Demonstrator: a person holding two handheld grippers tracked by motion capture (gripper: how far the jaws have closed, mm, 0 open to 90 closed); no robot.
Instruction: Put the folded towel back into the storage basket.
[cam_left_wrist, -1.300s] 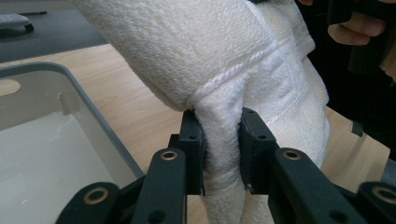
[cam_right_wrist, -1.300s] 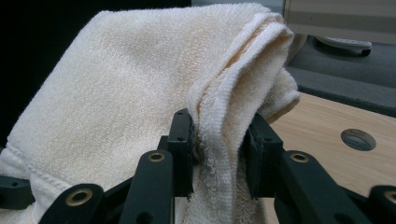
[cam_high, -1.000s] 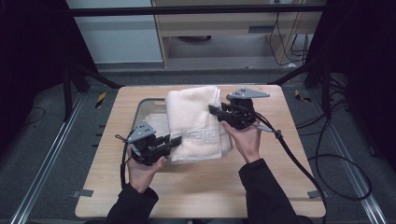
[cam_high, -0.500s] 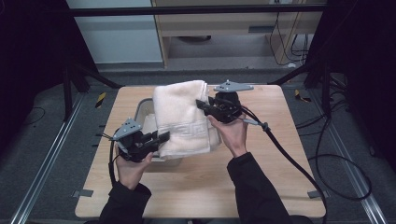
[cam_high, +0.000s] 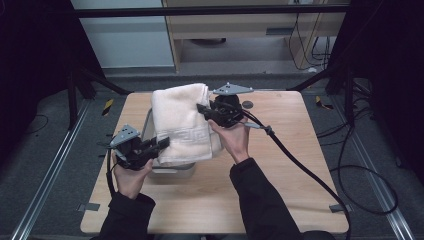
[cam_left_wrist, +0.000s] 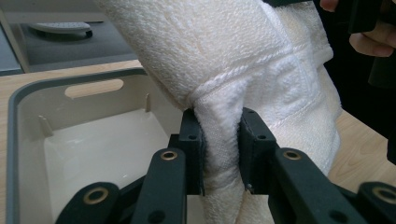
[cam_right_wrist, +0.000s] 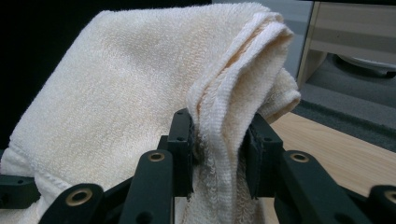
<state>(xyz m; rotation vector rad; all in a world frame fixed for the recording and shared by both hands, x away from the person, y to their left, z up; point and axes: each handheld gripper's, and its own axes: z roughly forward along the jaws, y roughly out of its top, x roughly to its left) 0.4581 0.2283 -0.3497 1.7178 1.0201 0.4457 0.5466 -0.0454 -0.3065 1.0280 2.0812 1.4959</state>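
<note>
Both our grippers pinch the folded towel, held over the bin.

Our left gripper (cam_left_wrist: 219, 154) has its jaws clamped on the towel (cam_high: 181, 125) at its near edge — our right gripper (cam_right_wrist: 218, 156) is clamped on a far fold. The towel hangs between them above the grey-rimmed bin (cam_left_wrist: 28, 121) on the wooden table (cam_high: 280, 170).

The folded cream terry towel (cam_high: 183, 125) has swung left across the wooden table, both ends gripped and lifted. The left gripper (cam_high: 162, 144) has slid out toward the table's left edge, the right gripper (cam_high: 201, 108) has followed leftward, and the pale rectangular plastic bin (cam_high: 172, 166) now sits mostly covered beneath the cloth.
</note>
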